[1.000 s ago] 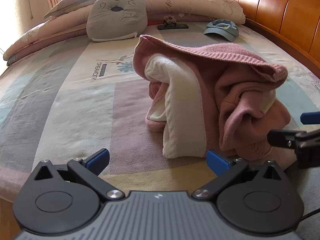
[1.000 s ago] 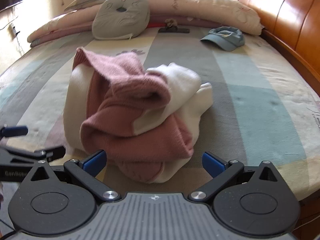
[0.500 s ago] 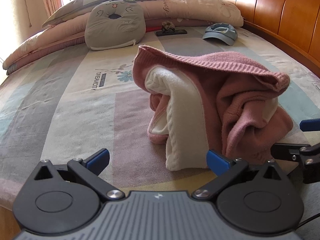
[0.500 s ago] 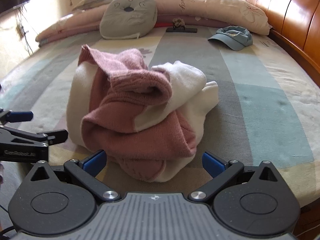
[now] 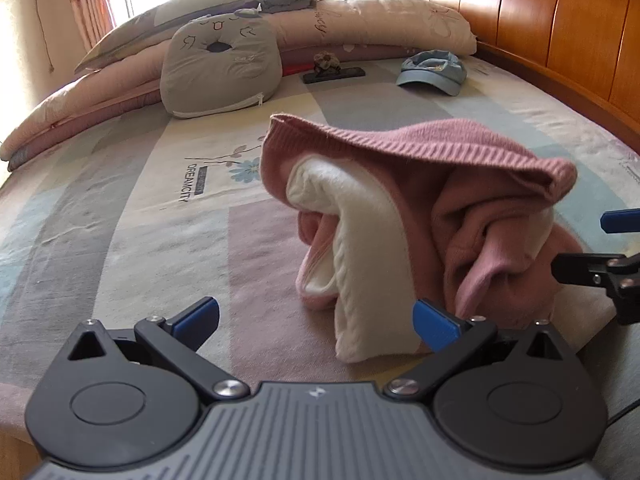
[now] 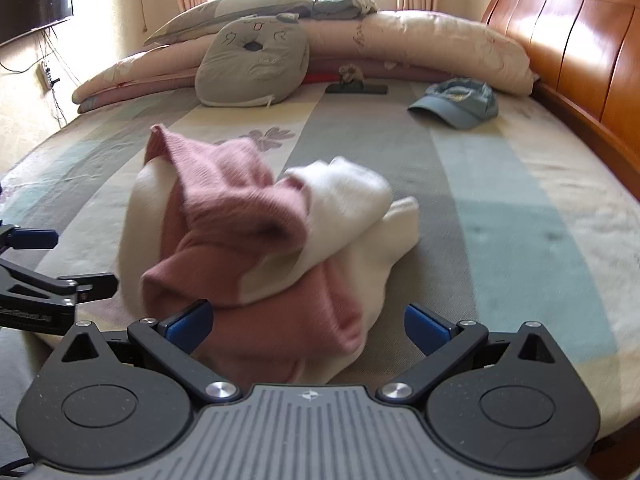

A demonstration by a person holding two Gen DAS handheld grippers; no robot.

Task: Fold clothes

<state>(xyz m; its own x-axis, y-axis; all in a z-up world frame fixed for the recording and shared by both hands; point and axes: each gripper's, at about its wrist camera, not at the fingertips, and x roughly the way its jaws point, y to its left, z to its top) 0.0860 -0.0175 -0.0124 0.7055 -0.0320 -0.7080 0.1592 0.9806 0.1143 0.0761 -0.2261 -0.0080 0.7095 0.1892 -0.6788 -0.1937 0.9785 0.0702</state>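
1. Left wrist view: the pink-and-white knit sweater (image 5: 420, 232) sits crumpled in a heap near the front edge of the bed (image 5: 132, 216), nothing folded yet. The left tongs (image 5: 316, 318) are spread wide and empty just short of the heap.
2. Right wrist view: the same sweater (image 6: 256, 240) is bunched directly ahead; the right tongs (image 6: 308, 322) are spread, gripping nothing. By my reading, unbunching, flattening and every fold remain.

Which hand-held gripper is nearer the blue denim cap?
Right. The right hand-held gripper sits on the side of the crumpled pink-and-white knit sweater where the blue denim cap lies; the left hand-held gripper sits opposite.
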